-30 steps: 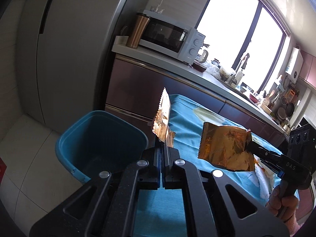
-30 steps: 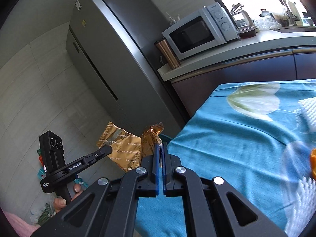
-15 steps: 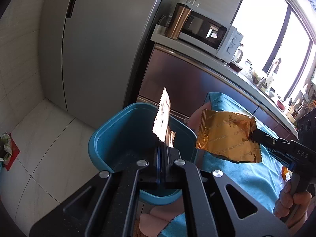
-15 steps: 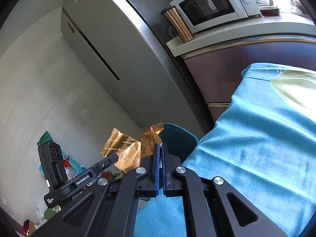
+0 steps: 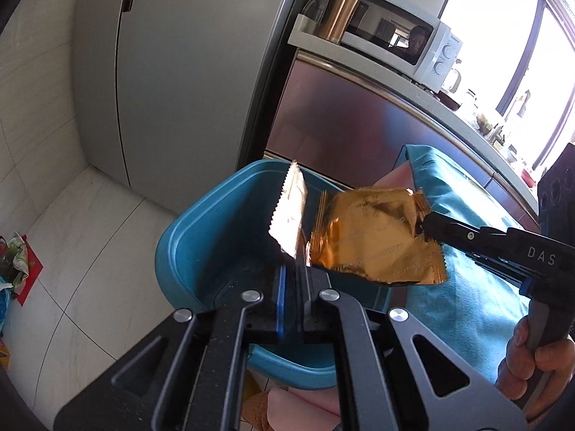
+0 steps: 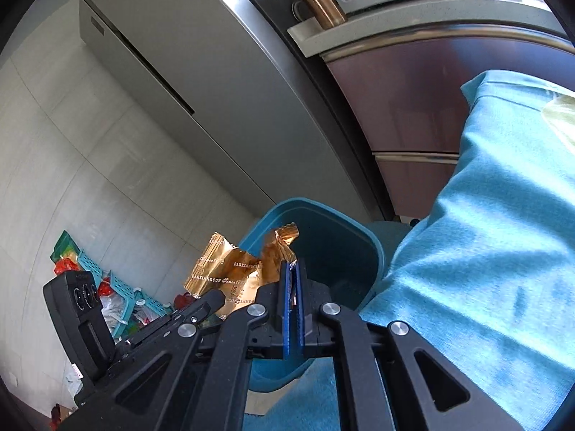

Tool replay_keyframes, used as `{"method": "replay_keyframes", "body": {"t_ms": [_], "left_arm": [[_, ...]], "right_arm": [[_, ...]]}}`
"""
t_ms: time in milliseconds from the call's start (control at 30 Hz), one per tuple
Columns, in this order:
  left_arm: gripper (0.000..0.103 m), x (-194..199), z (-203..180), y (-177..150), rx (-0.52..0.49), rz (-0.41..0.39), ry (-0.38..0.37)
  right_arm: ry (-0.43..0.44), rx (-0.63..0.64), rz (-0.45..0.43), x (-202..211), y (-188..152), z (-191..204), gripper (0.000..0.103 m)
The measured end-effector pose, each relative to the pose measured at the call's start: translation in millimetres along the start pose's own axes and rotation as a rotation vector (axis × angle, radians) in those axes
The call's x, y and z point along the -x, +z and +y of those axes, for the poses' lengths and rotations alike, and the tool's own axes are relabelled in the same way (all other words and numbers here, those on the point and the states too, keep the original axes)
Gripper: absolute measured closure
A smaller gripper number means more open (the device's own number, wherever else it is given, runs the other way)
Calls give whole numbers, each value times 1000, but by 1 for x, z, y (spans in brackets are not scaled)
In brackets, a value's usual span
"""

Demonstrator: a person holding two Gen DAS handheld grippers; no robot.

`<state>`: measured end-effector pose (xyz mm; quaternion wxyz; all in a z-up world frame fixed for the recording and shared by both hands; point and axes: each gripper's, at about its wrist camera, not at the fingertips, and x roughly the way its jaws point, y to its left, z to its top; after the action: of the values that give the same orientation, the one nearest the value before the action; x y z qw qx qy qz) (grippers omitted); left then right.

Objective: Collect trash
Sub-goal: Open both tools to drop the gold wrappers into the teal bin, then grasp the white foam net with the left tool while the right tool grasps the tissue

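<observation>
the left gripper (image 5: 291, 269) is clamped on a gold wrapper (image 5: 289, 212) held edge-on above the blue bin (image 5: 201, 237); the right gripper (image 6: 293, 269) pinches a second gold wrapper (image 5: 373, 237) by its corner just beside the first, over the bin's rim next to the blue tablecloth (image 6: 485, 233).

We get bright daylight from the blown-out window (image 5: 478, 28), sharp focus, heavy fisheye bend, dark corners.
</observation>
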<state>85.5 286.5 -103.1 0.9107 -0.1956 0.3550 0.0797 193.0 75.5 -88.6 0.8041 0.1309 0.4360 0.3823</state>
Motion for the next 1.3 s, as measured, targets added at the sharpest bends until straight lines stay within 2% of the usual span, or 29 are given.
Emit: {"method": "replay_keyframes", "body": {"t_ms": [100, 167, 233, 433, 600, 667, 800, 867, 933, 967, 1133, 1300], "left_arm": [[96, -10, 0, -1, 1, 13, 11], [90, -15, 0, -2, 6, 24, 19], [84, -20, 0, -4, 9, 28, 20], [81, -25, -1, -8, 16, 35, 24], [66, -4, -13, -11, -21, -25, 7], [60, 8, -24, -12, -51, -53, -13], [51, 32, -52, -14, -122, -104, -82], [46, 42, -69, -19, -156, -116, -135], [45, 49, -88, -24, -194, -111, -197], [45, 51, -99, -28, -215, -104, -231], [45, 54, -158, -48, -316, -46, -389], [44, 52, -217, -76, -409, 29, -504]], "right_arm": [[-12, 1, 22, -7, 0, 1, 97], [-16, 2, 30, -7, -1, 1, 97], [-23, 5, 34, -5, -3, 0, 91], [-24, 10, 24, 3, -3, -2, 89], [-26, 44, -13, 24, -7, -2, 83], [-27, 75, -35, 38, -10, 2, 77], [-51, 160, -107, 79, -19, 8, 69], [-91, 198, -152, 104, -27, 9, 68], [-122, 223, -192, 130, -36, 6, 66], [-139, 225, -211, 142, -40, 3, 62], [-226, 218, -278, 198, -64, -19, 61], [-318, 169, -336, 246, -92, -44, 61]]}}
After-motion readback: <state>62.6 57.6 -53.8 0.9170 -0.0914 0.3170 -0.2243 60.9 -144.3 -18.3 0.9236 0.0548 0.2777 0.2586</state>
